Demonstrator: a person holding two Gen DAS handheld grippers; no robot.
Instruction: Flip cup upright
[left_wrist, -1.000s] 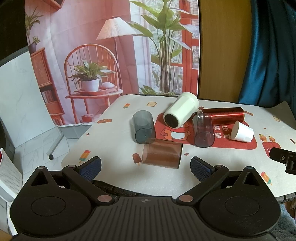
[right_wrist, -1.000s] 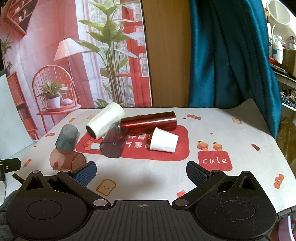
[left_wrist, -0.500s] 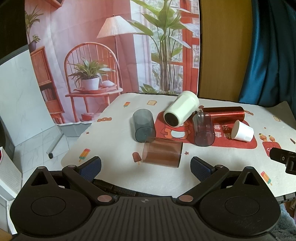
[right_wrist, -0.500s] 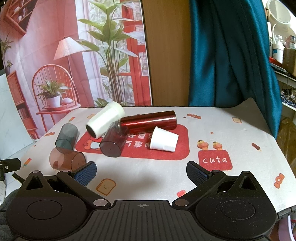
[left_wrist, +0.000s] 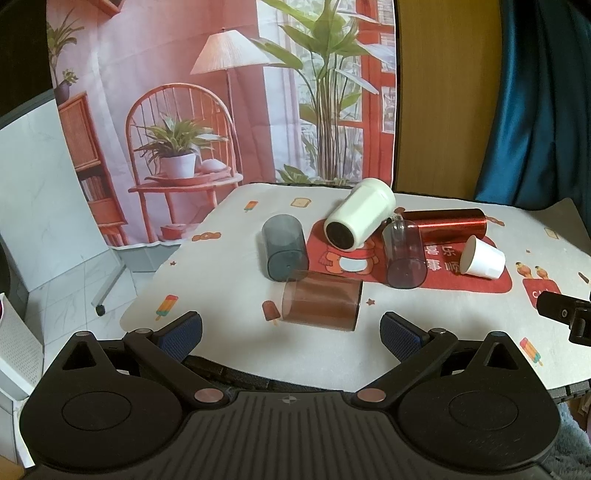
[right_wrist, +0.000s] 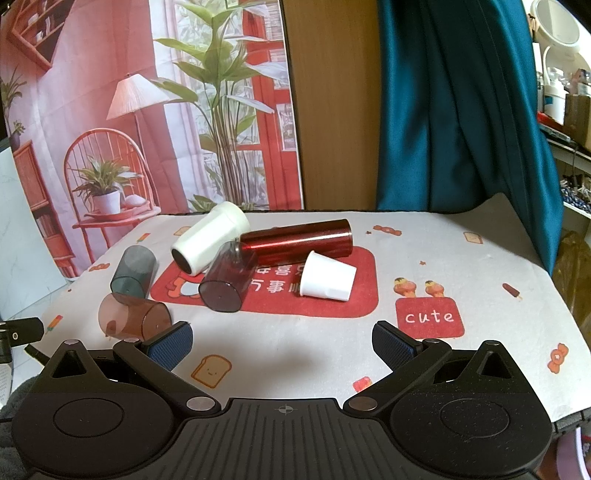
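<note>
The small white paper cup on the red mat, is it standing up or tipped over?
Tipped over. The white paper cup lies on its side on the red mat, its tapered wall resting on the mat.

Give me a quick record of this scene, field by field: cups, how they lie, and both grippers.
cups: six, all on their sides
brown cup: nearest left gripper
grey cup: behind brown cup
cream cup: propped on purple cup
red cup: farthest back
white cup: on red mat
left gripper: open, empty
right gripper: open, empty
upright cups: none
</note>
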